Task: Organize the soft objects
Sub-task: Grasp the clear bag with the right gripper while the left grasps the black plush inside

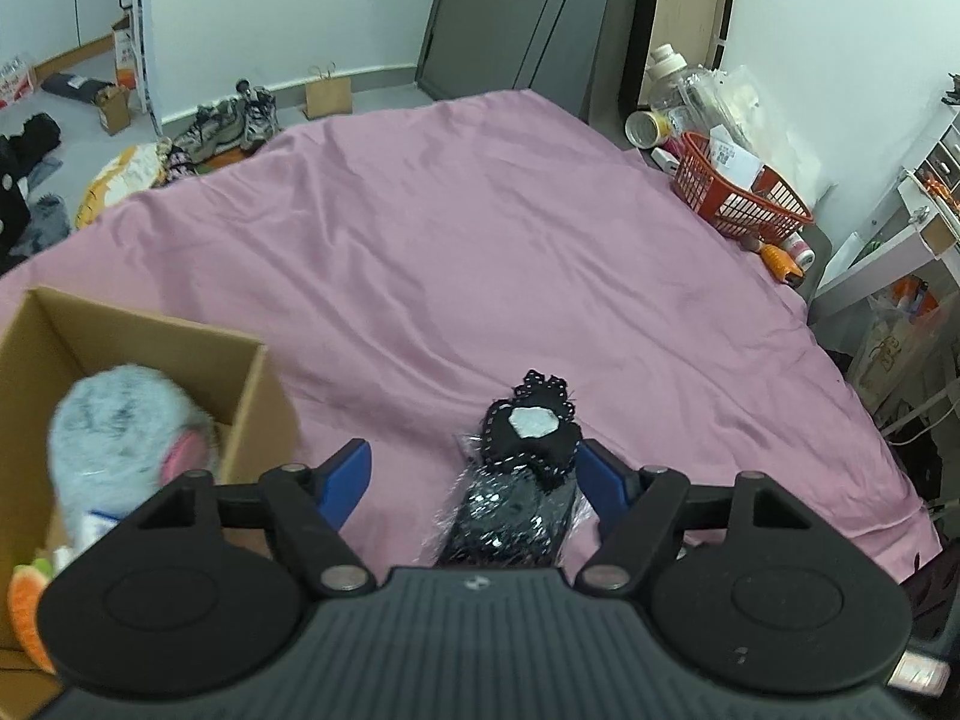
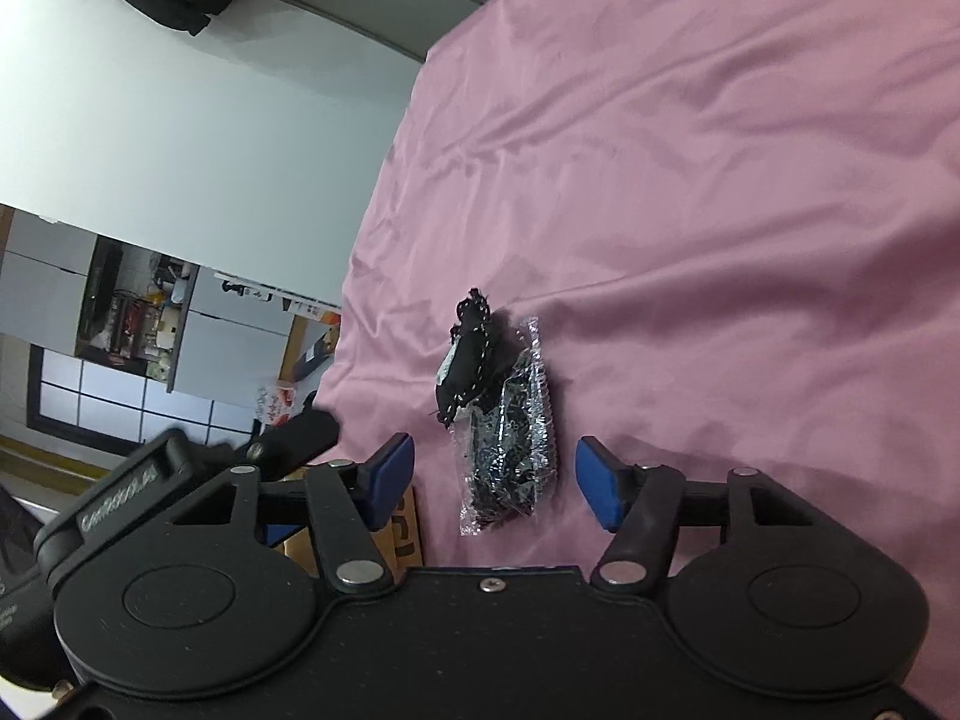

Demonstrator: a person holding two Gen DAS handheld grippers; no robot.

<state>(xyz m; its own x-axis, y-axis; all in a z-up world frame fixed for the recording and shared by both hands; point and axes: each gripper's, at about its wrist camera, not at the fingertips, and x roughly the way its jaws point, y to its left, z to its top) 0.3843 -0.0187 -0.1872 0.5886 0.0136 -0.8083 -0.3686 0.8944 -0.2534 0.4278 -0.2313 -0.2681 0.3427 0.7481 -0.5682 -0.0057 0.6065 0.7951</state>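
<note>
A: Risk: we are spreading both claws wide, left claw (image 1: 474,480) and right claw (image 2: 495,477), each holding nothing, around the black packet (image 1: 516,480) lying on the bed (image 1: 480,240).

B: We are risking pinching crinkly wrap only; it may slip short of the box (image 1: 120,360).

Legible text: almost none.
Right wrist view: grey embossed lettering on black mount (image 2: 117,495) at 8 o'clock, too blurred to read. Dark printed strokes on cardboard box (image 2: 403,531) at 6 o'clock, partial, unreadable. Left wrist view: QR-type code on paper (image 1: 728,155) in red basket (image 1: 738,204) at 2 o'clock; print too small.
</note>
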